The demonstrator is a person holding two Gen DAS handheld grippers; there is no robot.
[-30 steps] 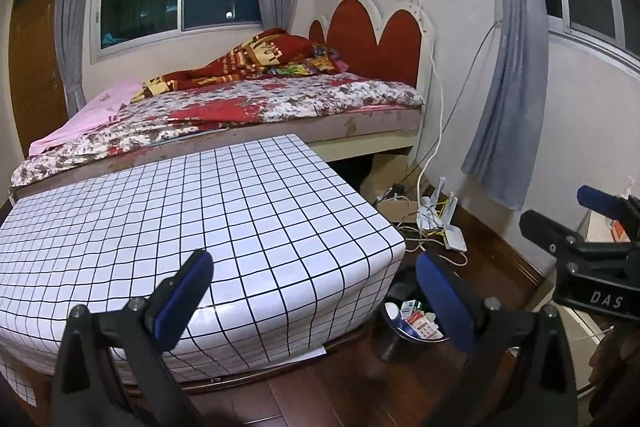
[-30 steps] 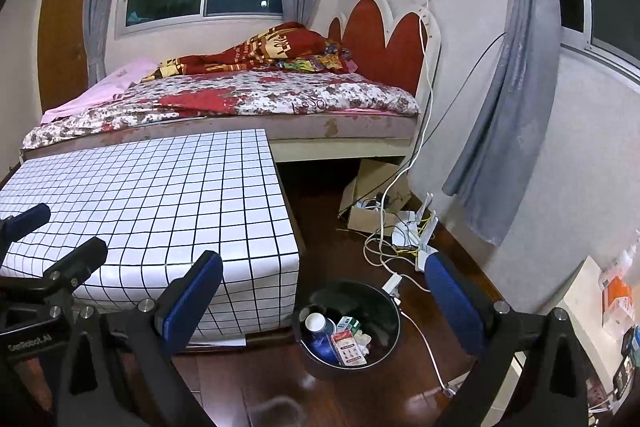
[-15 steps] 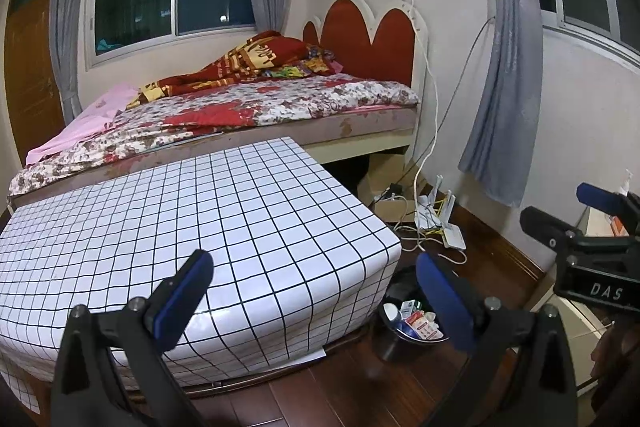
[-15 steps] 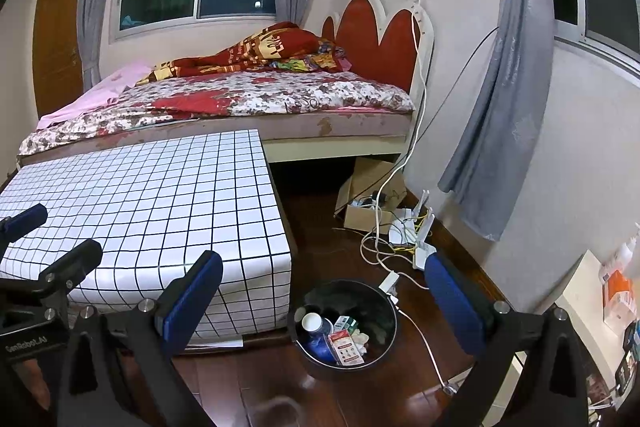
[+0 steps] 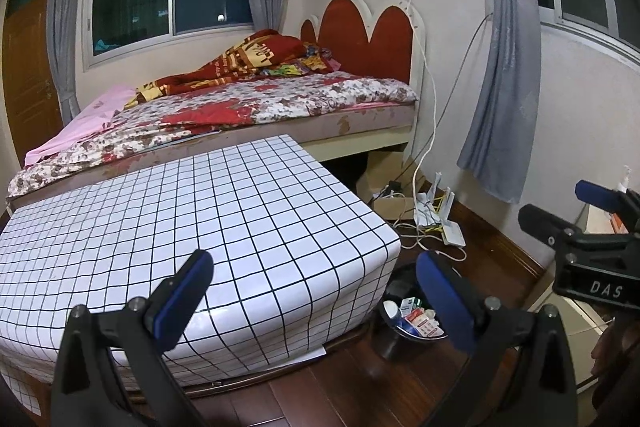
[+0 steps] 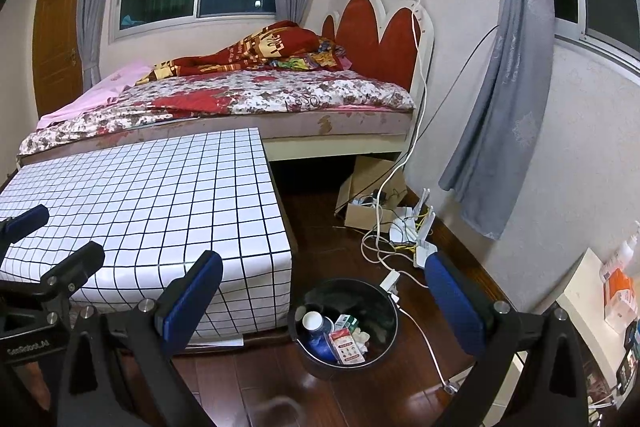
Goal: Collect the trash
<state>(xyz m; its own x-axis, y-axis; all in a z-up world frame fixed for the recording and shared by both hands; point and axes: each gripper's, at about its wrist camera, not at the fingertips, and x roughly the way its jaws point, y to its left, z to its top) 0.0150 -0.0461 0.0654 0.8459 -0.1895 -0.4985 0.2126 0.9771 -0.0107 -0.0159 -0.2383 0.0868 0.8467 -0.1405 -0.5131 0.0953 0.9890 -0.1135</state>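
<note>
We hold both grippers above a dark wooden floor (image 6: 340,235), each with its blue-padded jaws spread wide and nothing between them. The left gripper (image 5: 312,291) hangs over the near corner of a low table (image 5: 200,227) wrapped in a white covering with a black grid, and the right gripper (image 6: 324,287) sits just off that table's right edge. The task's trash is already gathered in a round black bin (image 6: 348,367) standing on the floor just beside the table's near right corner — in it we see a blue bottle with a white cap (image 6: 316,327), a red-and-white packet (image 6: 347,347), a small green-and-white box (image 6: 345,321) and some crumpled white paper (image 6: 364,337). From the left wrist view the bin (image 5: 394,343) is partly hidden behind the right finger (image 5: 440,299) of that gripper. Beyond the table stands a bed (image 6: 240,95) with a floral cover, a heaped red blanket and a red scalloped headboard. On the floor by the wall lie a cardboard box (image 6: 364,211), a white router (image 6: 416,219) and tangled white cables (image 6: 380,243) — one cable runs up the wall to a socket. A grey curtain (image 6: 500,107) hangs tied at the right.
</note>
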